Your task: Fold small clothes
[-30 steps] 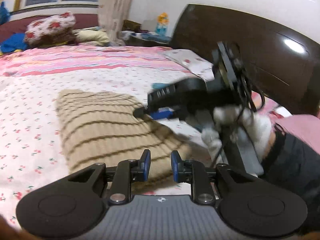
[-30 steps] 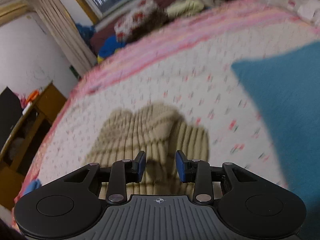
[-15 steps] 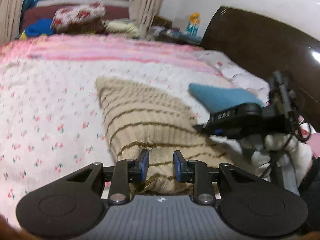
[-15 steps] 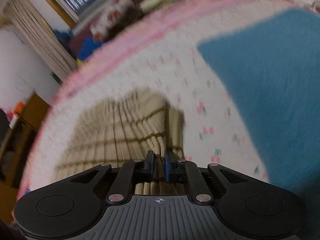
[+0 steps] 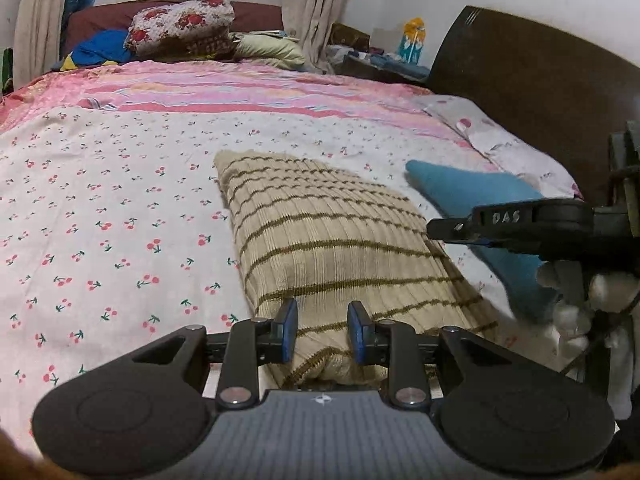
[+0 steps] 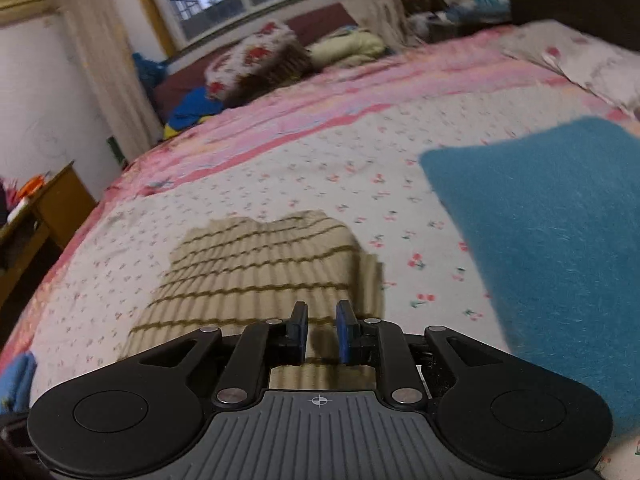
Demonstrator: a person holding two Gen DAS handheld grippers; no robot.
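A beige knit garment with brown stripes (image 5: 332, 240) lies folded on the cherry-print bedsheet (image 5: 100, 220). My left gripper (image 5: 322, 332) hovers at its near edge, jaws a little apart, with the cloth's edge under and between the pads and no clear pinch. My right gripper (image 6: 322, 330) is over the garment's right edge (image 6: 256, 272). Its jaws are opening, and the pads are off the cloth. From the left wrist view it shows side-on (image 5: 434, 230), held by a white-gloved hand (image 5: 580, 300). A blue garment (image 6: 552, 232) lies to the right.
A dark wooden headboard (image 5: 520, 92) and a pillow (image 5: 500, 140) bound the right side. Piled bedding and cushions (image 5: 180, 24) sit at the far end under the window. A wooden table (image 6: 48, 208) stands off the bed's left edge.
The right gripper closed on the striped garment's edge half a second ago and has since parted its jaws. The left gripper came down to the garment's near edge.
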